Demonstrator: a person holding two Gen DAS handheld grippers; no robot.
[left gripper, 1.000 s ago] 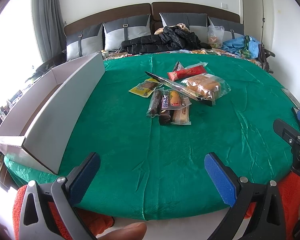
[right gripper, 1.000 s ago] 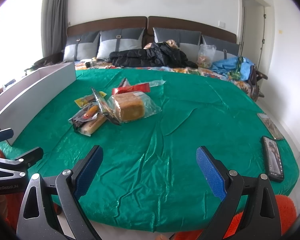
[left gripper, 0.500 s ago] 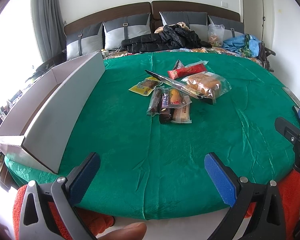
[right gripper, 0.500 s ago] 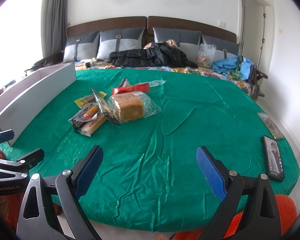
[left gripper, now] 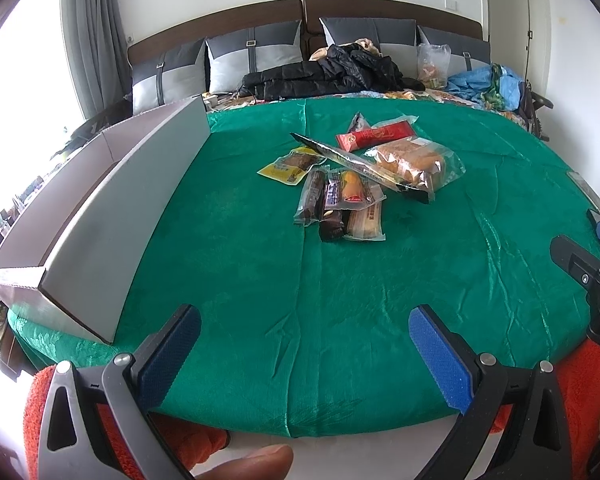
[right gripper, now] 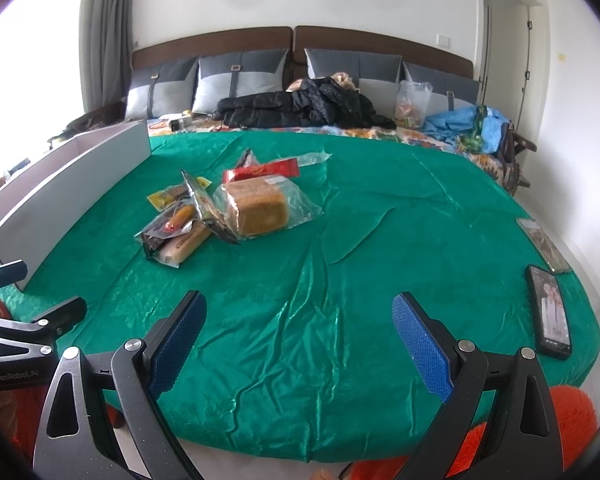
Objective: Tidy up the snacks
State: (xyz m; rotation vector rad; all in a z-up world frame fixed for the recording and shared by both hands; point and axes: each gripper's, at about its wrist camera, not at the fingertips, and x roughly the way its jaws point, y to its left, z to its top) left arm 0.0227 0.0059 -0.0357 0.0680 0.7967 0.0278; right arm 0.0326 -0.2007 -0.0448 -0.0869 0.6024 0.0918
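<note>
- Left gripper [left gripper: 304,330] and right gripper [right gripper: 298,318] hover spread wide, empty, at the green cloth's [left gripper: 236,240] near edge.
- Snack pile [left gripper: 356,184] lies mid-cloth; white box [left gripper: 100,216] lines the left edge.

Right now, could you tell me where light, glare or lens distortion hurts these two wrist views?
Left wrist view: the window is blown out white and the white tray bows with fisheye curve. Right wrist view: the green cloth shows shiny glare along its wrinkles, the phone stretches at the edge, yet the bagged bread stays sharp.
</note>
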